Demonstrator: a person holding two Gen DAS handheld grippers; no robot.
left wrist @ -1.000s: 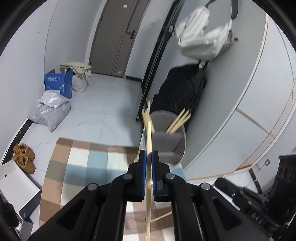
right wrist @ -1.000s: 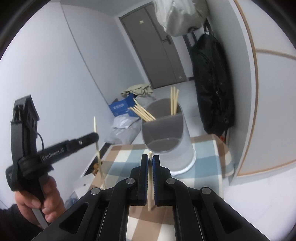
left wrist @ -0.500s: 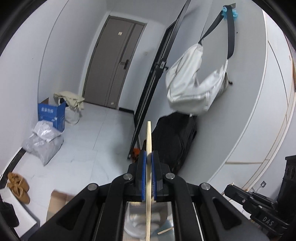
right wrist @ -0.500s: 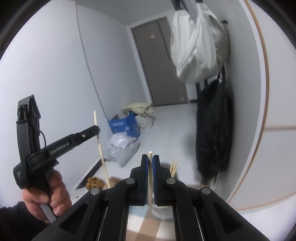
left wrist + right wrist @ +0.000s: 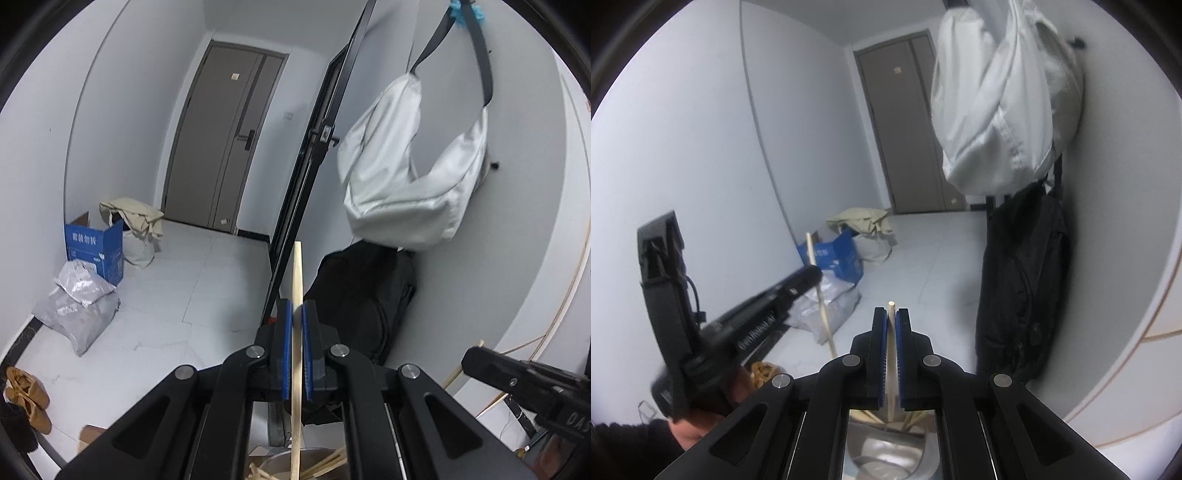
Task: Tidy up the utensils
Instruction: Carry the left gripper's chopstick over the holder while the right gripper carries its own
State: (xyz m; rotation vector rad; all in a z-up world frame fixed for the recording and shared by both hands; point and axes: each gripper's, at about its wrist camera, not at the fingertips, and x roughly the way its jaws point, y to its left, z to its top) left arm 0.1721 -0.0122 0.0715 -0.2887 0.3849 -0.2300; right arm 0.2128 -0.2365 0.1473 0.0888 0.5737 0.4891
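my left gripper (image 5: 294, 347) clamps one chopstick (image 5: 296, 295) mid-shaft; right gripper (image 5: 891, 350) clamps another chopstick (image 5: 892, 354) near its end | light, stiff, smooth; likely to pivot | holder (image 5: 886, 454) below

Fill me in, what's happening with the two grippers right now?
A person is sorting chopsticks into a grey holder. The left gripper is shut on a wooden chopstick, held upright. The right gripper is shut on a second chopstick. Both hang above the holder, which shows at the bottom of each view with other chopsticks already in it. Neither stick has been dropped in yet.
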